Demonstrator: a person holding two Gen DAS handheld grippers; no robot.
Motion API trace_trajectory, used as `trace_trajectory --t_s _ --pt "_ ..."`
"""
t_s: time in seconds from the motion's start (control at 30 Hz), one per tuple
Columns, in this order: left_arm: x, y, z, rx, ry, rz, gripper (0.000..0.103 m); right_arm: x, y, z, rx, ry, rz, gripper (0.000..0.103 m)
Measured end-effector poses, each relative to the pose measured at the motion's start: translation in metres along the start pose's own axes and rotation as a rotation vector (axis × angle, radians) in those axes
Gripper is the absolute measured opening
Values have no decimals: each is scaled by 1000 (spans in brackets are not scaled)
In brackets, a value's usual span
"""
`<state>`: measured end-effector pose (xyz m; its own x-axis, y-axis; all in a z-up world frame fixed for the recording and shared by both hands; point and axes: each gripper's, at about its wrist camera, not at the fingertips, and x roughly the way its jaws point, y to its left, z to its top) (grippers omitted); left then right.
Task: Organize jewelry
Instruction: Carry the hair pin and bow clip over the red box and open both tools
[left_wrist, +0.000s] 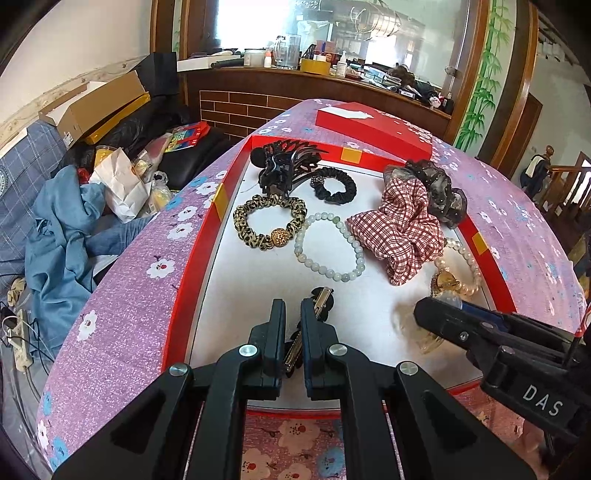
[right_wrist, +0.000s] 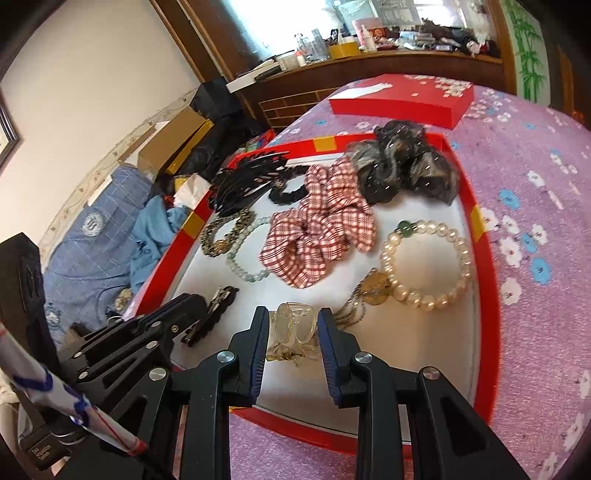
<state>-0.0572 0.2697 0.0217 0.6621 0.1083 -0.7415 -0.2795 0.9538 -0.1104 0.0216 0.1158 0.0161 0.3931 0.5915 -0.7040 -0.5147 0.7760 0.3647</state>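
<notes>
While we count inside red tray (left_wrist: 173, 295): two bead bracelets, four scrunchies; left gripper (left_wrist: 292, 314) pinches black hair clip (left_wrist: 322, 300), right gripper (right_wrist: 291, 326) pinches clear claw clip (right_wrist: 293, 325).

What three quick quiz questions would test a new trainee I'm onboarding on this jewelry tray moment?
1. True or false: the left gripper is shut on a black hair clip.
2. Which item lies between the right gripper's fingers?
A. pearl bracelet
B. clear claw clip
C. checked scrunchie
3. Fill in: the jewelry lies in a tray with a ___ rim.

Key: 1 true; 2 B; 3 red.
</notes>
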Motion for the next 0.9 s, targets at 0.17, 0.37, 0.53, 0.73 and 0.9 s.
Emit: trace_trajectory --t_s 0.17,0.37,0.53,0.73,0.9 --pt "0 0 0 -1 0 -1 8 -2 4 0 -37 -21 -60 31" --pt "0 0 0 -1 0 -1 8 -9 3 1 -43 -53 -89 40" --pt "0 0 0 -1 0 0 8 -11 1 2 -34 -73 -125 41" --pt "0 1 0 -1 0 0 8 -12 -2 1 -30 -76 -151 41" --pt "0 1 0 -1 -2 3 16 -15 -2 2 -28 -87 -164 40"
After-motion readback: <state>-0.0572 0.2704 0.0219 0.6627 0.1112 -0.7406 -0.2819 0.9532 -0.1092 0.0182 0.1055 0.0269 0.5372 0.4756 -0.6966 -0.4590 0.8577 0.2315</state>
